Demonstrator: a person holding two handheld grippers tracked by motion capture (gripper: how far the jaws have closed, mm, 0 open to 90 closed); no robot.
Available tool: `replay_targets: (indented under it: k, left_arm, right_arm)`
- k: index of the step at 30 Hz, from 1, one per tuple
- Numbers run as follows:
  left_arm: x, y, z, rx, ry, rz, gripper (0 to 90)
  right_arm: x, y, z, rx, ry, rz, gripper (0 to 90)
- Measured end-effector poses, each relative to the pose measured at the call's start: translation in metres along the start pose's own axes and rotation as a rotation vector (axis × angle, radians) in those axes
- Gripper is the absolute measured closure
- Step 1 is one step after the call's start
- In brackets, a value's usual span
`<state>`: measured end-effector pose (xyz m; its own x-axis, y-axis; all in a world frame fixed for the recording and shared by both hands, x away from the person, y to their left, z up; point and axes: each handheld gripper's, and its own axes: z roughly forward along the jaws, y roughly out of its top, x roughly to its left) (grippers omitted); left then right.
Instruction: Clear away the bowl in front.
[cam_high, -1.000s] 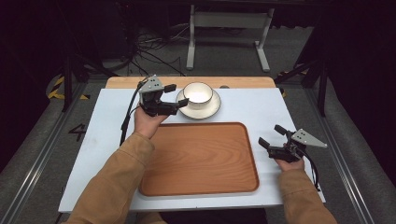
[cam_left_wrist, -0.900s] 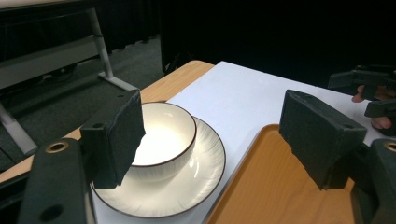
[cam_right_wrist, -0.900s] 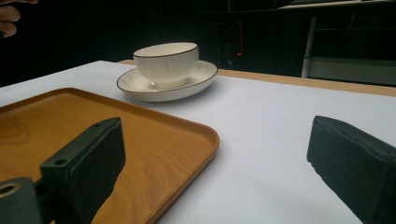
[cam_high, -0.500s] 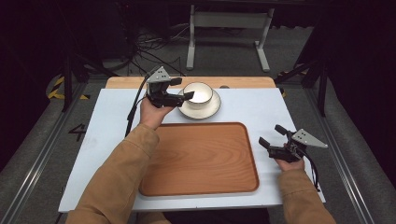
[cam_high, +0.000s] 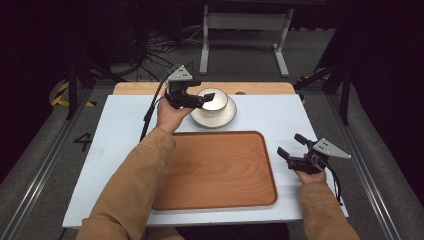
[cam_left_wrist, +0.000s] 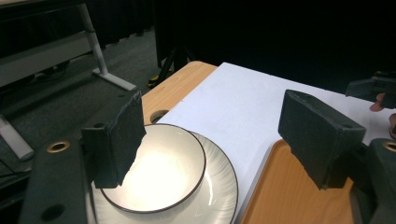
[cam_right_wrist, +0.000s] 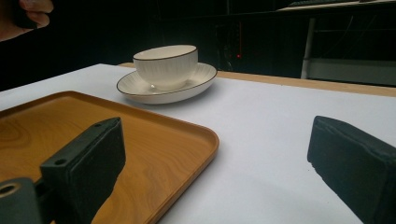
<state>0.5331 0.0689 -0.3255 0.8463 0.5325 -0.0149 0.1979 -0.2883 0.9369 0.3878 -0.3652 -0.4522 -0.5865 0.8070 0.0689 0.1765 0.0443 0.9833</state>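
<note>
Nearest desk edge: wooden tray (cam_high: 215, 170), empty, flat on white desk (cam_high: 115, 150). 
Right of tray: right gripper (cam_high: 296, 150), jaws spread, holding nothing, low over desk. 
Beyond tray, toward far edge: cream ribbed cup (cam_high: 215, 100) with dark rim, upright on matching saucer (cam_high: 225, 118). 
Over cup: left gripper (cam_high: 200, 98), jaws spread, one jaw over cup mouth, not pinching. 
Handling, judged: ceramic, rigid, light, fragile, glaze slippery; cup loose on saucer. Grip cup wall across rim, or lift saucer by edge, level.
</note>
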Motion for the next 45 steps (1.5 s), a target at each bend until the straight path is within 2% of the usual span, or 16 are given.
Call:
replay_targets:
  k: [7, 9, 12, 14, 18, 23, 29, 32, 34, 35, 37, 44, 45]
  left_arm:
    - [0.008, -0.003, 0.015, 0.013, 0.067, -0.046, 24.6]
    - [0.010, -0.004, 0.017, 0.016, 0.079, -0.047, 25.0]
    - [0.017, -0.006, 0.024, 0.041, 0.108, -0.067, 25.9]
    - [0.021, -0.008, 0.028, 0.060, 0.132, -0.094, 26.4]
    - [0.026, -0.011, 0.037, 0.096, 0.179, -0.113, 28.3]
    - [0.030, -0.017, 0.045, 0.128, 0.217, -0.135, 29.8]
    - [0.035, -0.024, 0.052, 0.167, 0.238, -0.172, 30.9]
    - [0.038, -0.028, 0.057, 0.178, 0.249, -0.205, 32.1]
    - [0.039, -0.029, 0.058, 0.184, 0.253, -0.204, 32.8]
    - [0.039, -0.031, 0.060, 0.195, 0.258, -0.221, 33.5]
    - [0.040, -0.032, 0.062, 0.200, 0.262, -0.223, 34.3]
    - [0.046, -0.039, 0.069, 0.248, 0.288, -0.274, 40.4]
    - [0.047, -0.040, 0.069, 0.256, 0.286, -0.271, 40.5]
  right_arm:
    - [0.000, 0.000, 0.000, -0.001, -0.002, 0.003, 4.6]
    - [0.000, 0.000, 0.000, -0.003, -0.002, 0.004, 4.6]
    - [0.000, 0.000, -0.001, -0.004, -0.001, 0.007, 4.6]
    - [0.000, 0.000, -0.001, -0.004, 0.001, 0.007, 4.6]
    - [0.000, 0.000, -0.001, -0.007, 0.007, 0.014, 4.6]
    - [-0.001, 0.000, -0.001, -0.009, 0.009, 0.016, 4.6]
    - [-0.001, 0.000, -0.001, -0.009, 0.009, 0.021, 4.6]
    - [-0.001, 0.000, -0.001, -0.008, 0.007, 0.025, 4.6]
    - [-0.001, 0.000, -0.001, -0.008, 0.007, 0.025, 4.6]
    - [-0.001, 0.000, -0.001, -0.009, 0.007, 0.027, 4.6]
    - [-0.001, 0.000, -0.001, -0.009, 0.007, 0.027, 4.6]
    - [-0.001, 0.000, -0.001, -0.008, 0.006, 0.036, 4.8]
    - [-0.001, 0.000, -0.001, -0.008, 0.006, 0.035, 4.8]
